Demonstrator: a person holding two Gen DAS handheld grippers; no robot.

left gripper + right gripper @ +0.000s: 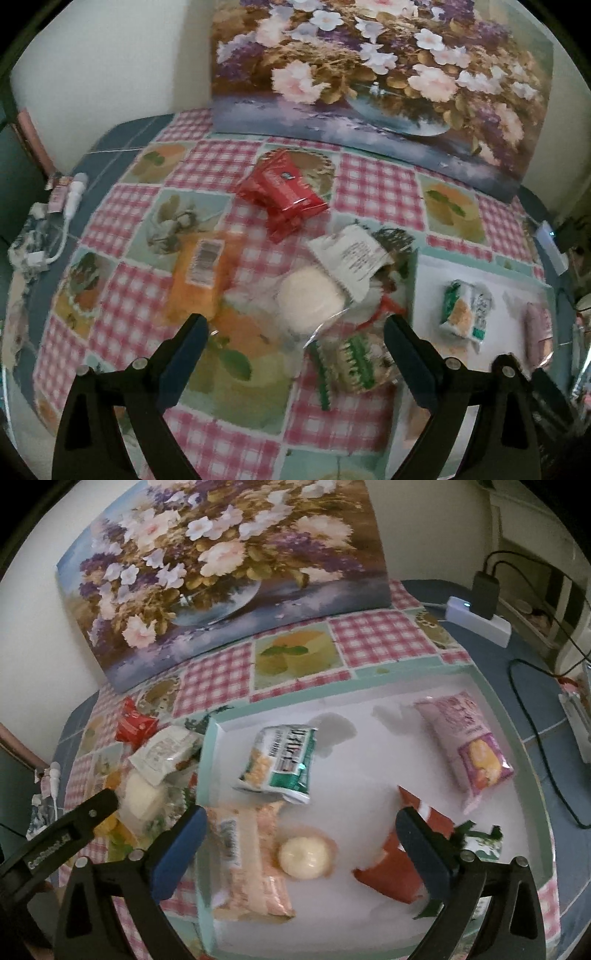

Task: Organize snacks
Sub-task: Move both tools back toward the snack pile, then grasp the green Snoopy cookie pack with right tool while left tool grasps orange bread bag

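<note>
The right hand-held gripper (299,827) hangs wide open and empty over the tray (369,698), where five snacks lie, a round cake (303,857) below it. The left hand-held gripper (295,332), also open, hovers above loose packets (291,192) on the desk (376,188).

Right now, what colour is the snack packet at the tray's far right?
Pink, with yellow snack pictures, the packet lies in the white tray; clearest in the right wrist view.

No legible text on any packet.
</note>
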